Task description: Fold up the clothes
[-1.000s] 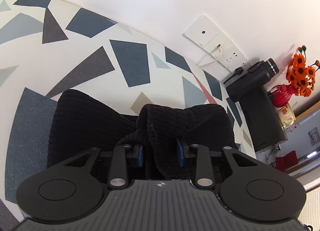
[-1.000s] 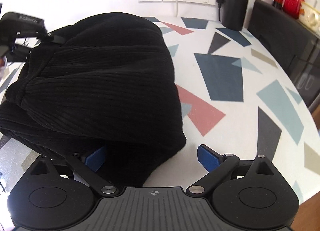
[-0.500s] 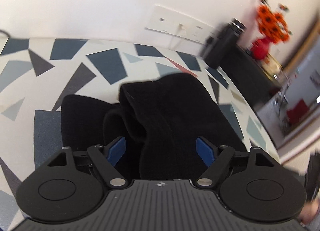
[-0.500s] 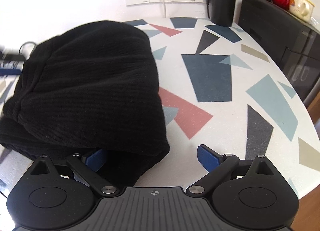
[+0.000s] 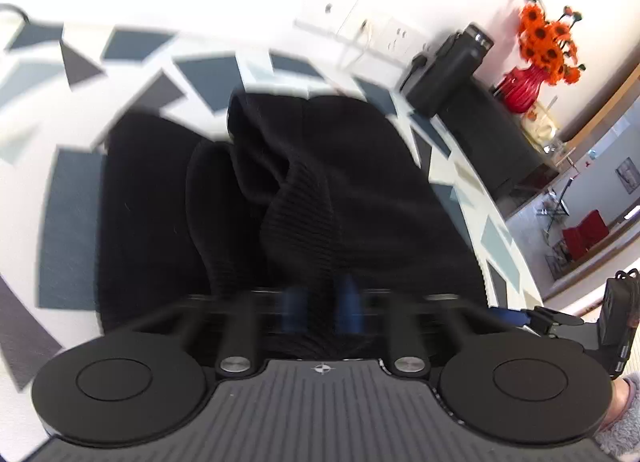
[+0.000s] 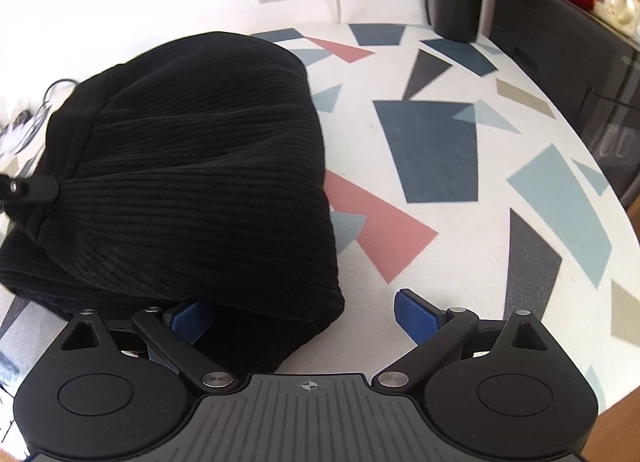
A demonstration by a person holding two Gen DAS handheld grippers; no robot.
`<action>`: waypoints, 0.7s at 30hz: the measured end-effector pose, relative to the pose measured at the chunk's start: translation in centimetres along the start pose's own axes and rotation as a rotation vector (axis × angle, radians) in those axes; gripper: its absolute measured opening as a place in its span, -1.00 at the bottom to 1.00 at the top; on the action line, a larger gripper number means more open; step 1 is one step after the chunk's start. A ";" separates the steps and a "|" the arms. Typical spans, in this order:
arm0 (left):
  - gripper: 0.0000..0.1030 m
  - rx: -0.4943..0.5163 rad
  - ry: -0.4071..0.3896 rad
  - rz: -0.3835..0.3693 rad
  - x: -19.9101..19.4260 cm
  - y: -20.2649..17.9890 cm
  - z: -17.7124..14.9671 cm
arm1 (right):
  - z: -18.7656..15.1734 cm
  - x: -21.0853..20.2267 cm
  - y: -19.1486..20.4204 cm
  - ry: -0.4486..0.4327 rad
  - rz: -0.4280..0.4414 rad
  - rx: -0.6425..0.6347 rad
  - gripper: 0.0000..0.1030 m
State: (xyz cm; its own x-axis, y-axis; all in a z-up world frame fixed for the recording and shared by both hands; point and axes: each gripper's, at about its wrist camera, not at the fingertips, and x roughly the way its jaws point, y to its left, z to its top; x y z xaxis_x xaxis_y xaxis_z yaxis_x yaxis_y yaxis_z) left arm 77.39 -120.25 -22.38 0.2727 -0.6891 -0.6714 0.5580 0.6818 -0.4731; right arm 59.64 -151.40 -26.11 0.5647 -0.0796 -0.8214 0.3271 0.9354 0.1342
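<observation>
Left hand-held gripper [image 5: 322,310]: jaws have just been closing and are now pinched shut on a raised ridge of the black knit [image 5: 296,198], where half a second ago they stood wide around it. A fresh grip is judged taken for the next fold. Right hand-held gripper [image 6: 304,316] is seen wide, one pad tucked under the knit's near corner, not pressing. The knit lies bunched and partly doubled over on the patterned bench [image 6: 440,150], ribbed, soft, thick
</observation>
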 end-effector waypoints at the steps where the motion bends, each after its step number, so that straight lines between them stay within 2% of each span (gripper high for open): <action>1: -0.84 0.000 -0.015 -0.013 -0.9 -0.1 0.1 | 0.1 -0.6 0.0 -0.007 0.011 -0.011 0.84; 3: -0.87 0.004 -0.026 -0.024 -2.0 -0.1 0.1 | 0.0 -1.9 -0.3 -0.038 0.028 -0.026 0.88; 7: -0.77 -0.033 0.034 0.032 -0.1 0.9 -1.0 | -0.7 -2.5 -0.6 -0.065 -0.011 -0.062 0.88; 8: -0.55 -0.039 0.033 0.050 0.3 1.0 -1.1 | -0.8 -2.1 -0.6 -0.060 -0.029 -0.070 0.79; 9: -0.04 -0.048 0.038 0.067 0.6 1.1 -1.0 | -0.7 -1.8 -0.6 -0.054 -0.026 -0.059 0.73; 10: 0.20 -0.059 0.043 0.064 1.0 1.2 -0.8 | -0.6 -1.5 -0.7 -0.049 -0.020 -0.046 0.61; 11: 0.46 -0.070 0.043 0.047 1.3 1.3 -0.6 | -0.5 -1.2 -0.7 -0.043 -0.014 -0.033 0.58; 12: 0.49 -0.069 0.044 0.046 1.5 1.2 -0.5 | -0.4 -1.1 -0.6 -0.047 -0.005 -0.028 0.58; 14: 0.47 -0.041 0.046 0.069 2.1 0.7 -0.3 | -0.3 -0.8 -0.2 -0.058 0.004 -0.034 0.55; 15: -0.05 -0.024 0.041 0.074 2.4 0.4 -0.3 | -0.2 -0.6 0.0 -0.057 0.006 -0.048 0.53; 16: -0.68 -0.009 0.037 0.069 2.4 0.1 -0.4 | -0.1 -0.4 0.3 -0.055 0.008 -0.061 0.40; 17: -0.75 0.007 0.035 0.062 2.3 -0.2 -0.5 | 0.0 -0.3 0.4 -0.049 0.021 -0.072 0.14; 18: -0.77 0.037 0.021 0.059 1.8 -0.8 -0.5 | 0.1 -0.2 0.5 -0.042 0.035 -0.078 0.01; 21: -0.77 0.104 -0.030 0.026 -0.9 -2.5 -0.7 | 0.3 -0.4 0.4 -0.036 0.035 -0.077 0.05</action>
State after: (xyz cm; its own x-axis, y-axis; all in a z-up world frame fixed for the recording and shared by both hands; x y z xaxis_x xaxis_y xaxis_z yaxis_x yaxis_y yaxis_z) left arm 75.22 -121.17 -20.94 0.3103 -0.6797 -0.6647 0.6287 0.6712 -0.3928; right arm 59.75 -151.04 -25.58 0.6018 -0.0571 -0.7966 0.2479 0.9615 0.1184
